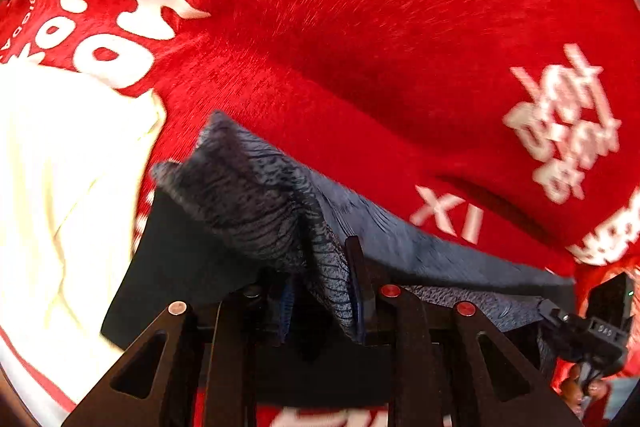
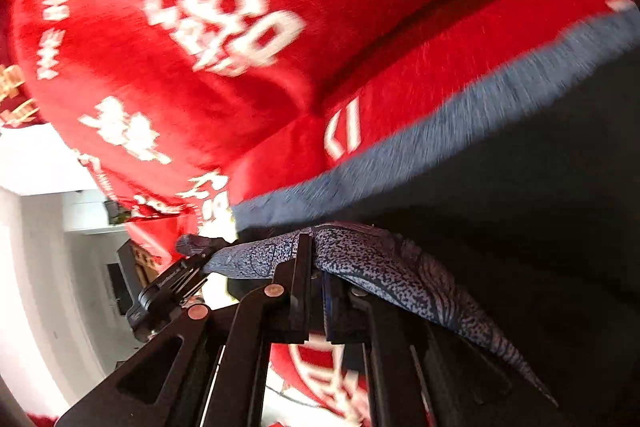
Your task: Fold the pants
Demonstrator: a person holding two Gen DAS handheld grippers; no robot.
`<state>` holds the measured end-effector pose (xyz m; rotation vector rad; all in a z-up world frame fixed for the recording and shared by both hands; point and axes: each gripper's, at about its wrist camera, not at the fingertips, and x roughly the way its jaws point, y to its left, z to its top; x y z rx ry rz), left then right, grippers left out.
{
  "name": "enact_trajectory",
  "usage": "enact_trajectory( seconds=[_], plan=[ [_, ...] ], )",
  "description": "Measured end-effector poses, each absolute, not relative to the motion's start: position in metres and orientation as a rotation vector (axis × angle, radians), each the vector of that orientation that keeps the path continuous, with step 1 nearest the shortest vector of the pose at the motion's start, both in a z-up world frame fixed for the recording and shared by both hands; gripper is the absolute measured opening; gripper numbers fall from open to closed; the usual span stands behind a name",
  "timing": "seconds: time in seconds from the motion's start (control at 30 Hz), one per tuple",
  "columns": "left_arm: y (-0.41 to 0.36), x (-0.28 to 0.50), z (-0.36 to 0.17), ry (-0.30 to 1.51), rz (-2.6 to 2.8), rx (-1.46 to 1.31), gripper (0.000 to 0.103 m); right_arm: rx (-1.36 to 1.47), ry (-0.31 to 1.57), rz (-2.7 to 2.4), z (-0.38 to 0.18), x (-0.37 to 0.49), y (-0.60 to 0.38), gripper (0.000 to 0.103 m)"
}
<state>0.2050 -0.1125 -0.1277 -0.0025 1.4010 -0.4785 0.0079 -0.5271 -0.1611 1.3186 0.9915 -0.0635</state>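
Note:
The pants [image 1: 256,195] are dark blue-grey cloth with a fine speckled weave. My left gripper [image 1: 324,291] is shut on a bunched edge of them, and the cloth stretches taut to the right toward the other gripper's body [image 1: 588,331]. In the right wrist view my right gripper [image 2: 320,267] is shut on the pants [image 2: 380,263]; the edge runs left to the other gripper [image 2: 172,287], and a long blurred band of pants [image 2: 460,123] stretches up to the right. Both are lifted above the red surface.
A red cloth with white lettering [image 1: 360,27] covers the surface below and fills most of both views [image 2: 200,67]. A cream-white garment [image 1: 60,187] lies at the left. White walls and a shelf [image 2: 80,227] show at the left of the right wrist view.

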Motion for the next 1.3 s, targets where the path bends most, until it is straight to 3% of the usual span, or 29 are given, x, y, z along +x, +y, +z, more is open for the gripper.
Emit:
enact_trajectory(
  seconds=[0.2,0.23,0.27,0.3,0.33,0.37,0.5,0.67,0.7,0.83,1.2,1.3],
  plan=[
    [-0.131,0.217,-0.143,1.422,-0.411,0.035,0.036,1.345,1.126,-0.088,-0.205,0.035,-0.551,0.008],
    [-0.131,0.217,-0.134,1.404,-0.407,0.038,0.050,1.360,1.133,-0.081,-0.205,0.034,-0.552,0.010],
    [-0.128,0.216,-0.124,1.370,-0.390,0.052,0.059,1.369,1.138,-0.078,-0.202,0.033,-0.554,0.020],
    [-0.122,0.209,-0.112,1.334,-0.367,0.069,0.075,1.370,1.132,-0.077,-0.197,0.030,-0.556,0.037],
    [-0.114,0.209,-0.100,1.290,-0.341,0.093,0.077,1.369,1.120,-0.075,-0.189,0.027,-0.557,0.045],
    [-0.112,0.208,-0.093,1.277,-0.342,0.107,0.077,1.356,1.106,-0.079,-0.179,0.023,-0.557,0.056],
    [-0.123,0.193,-0.101,1.306,-0.367,0.214,0.077,1.141,1.128,-0.049,-0.137,0.022,-0.540,0.056],
    [-0.165,0.155,-0.162,1.332,-0.311,0.414,0.081,0.903,1.297,-0.099,-0.160,0.032,-0.522,0.056],
    [-0.175,0.146,-0.163,1.289,-0.303,0.458,0.091,0.912,1.307,-0.079,-0.168,0.035,-0.521,0.056],
    [-0.191,0.128,-0.159,1.324,-0.352,0.456,0.091,1.023,1.268,-0.002,-0.174,0.032,-0.532,0.072],
    [-0.174,0.052,-0.114,1.362,-0.361,0.394,0.091,1.210,1.126,0.035,-0.138,-0.013,-0.535,0.088],
    [-0.174,0.027,-0.110,1.387,-0.366,0.389,0.091,1.186,1.139,-0.014,-0.132,-0.037,-0.535,0.088]
  ],
)
